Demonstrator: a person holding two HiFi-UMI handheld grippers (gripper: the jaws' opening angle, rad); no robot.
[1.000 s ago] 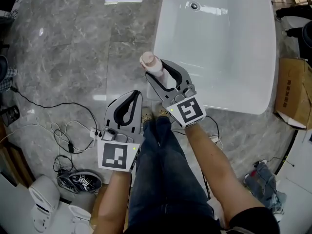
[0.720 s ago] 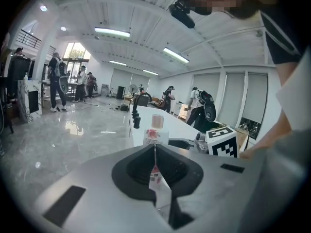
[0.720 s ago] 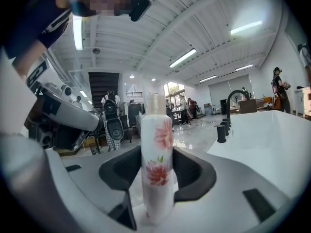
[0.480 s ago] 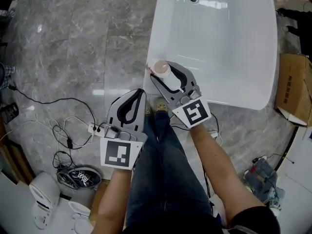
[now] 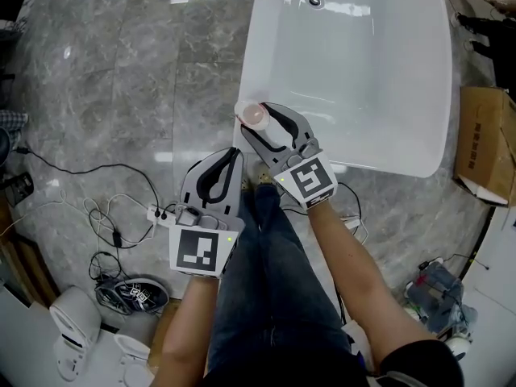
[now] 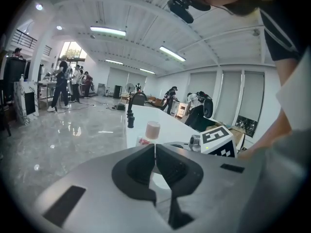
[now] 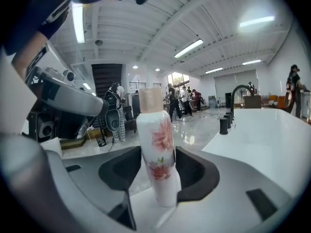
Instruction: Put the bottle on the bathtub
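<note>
At the white bathtub's (image 5: 260,63) near corner, right gripper (image 7: 159,171) clamps the flowered bottle (image 7: 155,130); left gripper's (image 6: 154,152) jaws meet, empty

Holds left gripper (image 5: 233,153) nearer the body, jaws pressed together and empty, and reaches right gripper (image 5: 255,118) further ahead, angled leftward, jaws clamped on both sides of an upright bottle (image 7: 158,154), with left forearm (image 5: 189,321) and right forearm (image 5: 355,272) bare and extended side by side
</note>
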